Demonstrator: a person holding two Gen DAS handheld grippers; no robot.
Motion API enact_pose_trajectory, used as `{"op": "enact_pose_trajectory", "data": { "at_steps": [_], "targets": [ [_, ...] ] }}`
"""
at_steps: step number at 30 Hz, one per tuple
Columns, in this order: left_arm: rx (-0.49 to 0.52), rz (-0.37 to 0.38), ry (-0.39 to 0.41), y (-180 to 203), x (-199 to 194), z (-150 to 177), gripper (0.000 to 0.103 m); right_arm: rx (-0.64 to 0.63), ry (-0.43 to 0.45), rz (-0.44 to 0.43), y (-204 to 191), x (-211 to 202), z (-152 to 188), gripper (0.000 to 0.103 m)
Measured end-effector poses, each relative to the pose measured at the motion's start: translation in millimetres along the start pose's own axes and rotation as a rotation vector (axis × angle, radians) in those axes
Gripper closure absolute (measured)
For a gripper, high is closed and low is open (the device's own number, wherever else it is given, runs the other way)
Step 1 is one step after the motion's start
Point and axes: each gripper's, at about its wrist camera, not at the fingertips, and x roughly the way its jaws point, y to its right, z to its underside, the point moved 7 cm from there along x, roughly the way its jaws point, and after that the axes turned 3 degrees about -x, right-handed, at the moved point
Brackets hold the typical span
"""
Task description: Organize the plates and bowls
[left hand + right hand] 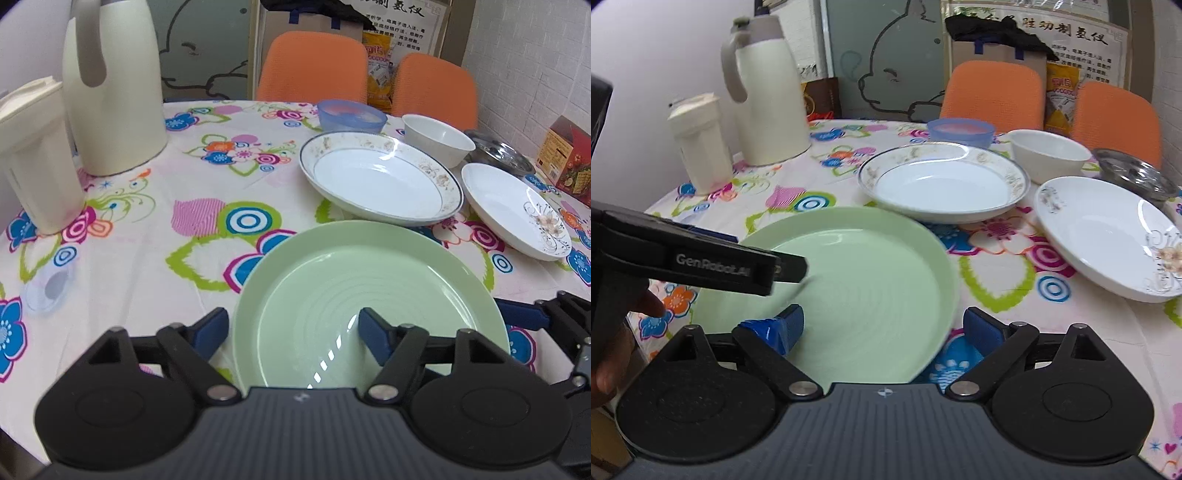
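With both grippers' jaws spread astride the round pale-green plastic plate [369, 295], you risk shoving it off the worktop.

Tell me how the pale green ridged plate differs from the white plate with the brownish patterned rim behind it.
The pale green ridged plate is one plain colour with concentric rings inside; the white plate with the brownish patterned rim has a smooth centre and a dark edge line. The green one lies nearest, both open grippers straddling its edges; the white one sits farther back, untouched. Both are round, empty and rest on the flowered tablecloth.
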Motion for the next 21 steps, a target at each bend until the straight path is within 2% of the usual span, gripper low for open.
{"op": "enact_pose_trajectory", "data": {
  "at_steps": [4, 7, 11, 13, 17, 21],
  "targets": [
    [-0.013, 0.005, 0.070, -10.8, -5.6, -34.1, 0.029, -0.001, 0.105, 0.095, 43.9, -13.9, -43.0, 0.022],
    [-0.010, 0.021, 0.102, -8.6, 8.6, -73.3, 0.028, -0.041, 0.127, 0.141, 70.9, 10.6, -82.0, 0.022],
    [-0.015, 0.010, 0.085, -5.3, 42.0, -110.9, 0.028, -0.062, 0.064, 0.113, 88.2, 60.7, -102.5, 0.022],
    [-0.020, 0.038, 0.055, -2.3, 61.5, -124.4, 0.028, -0.061, 0.013, 0.091, 91.1, 81.5, -102.5, 0.022],
    [-0.031, 0.054, 0.008, 3.0, 90.7, -138.6, 0.029, -0.083, -0.036, 0.049, 89.1, 109.6, -103.6, 0.022],
    [-0.023, 0.050, 0.007, 3.8, 102.1, -144.4, 0.028, -0.083, -0.091, 0.023, 86.7, 127.8, -100.4, 0.022]
  ]
}}
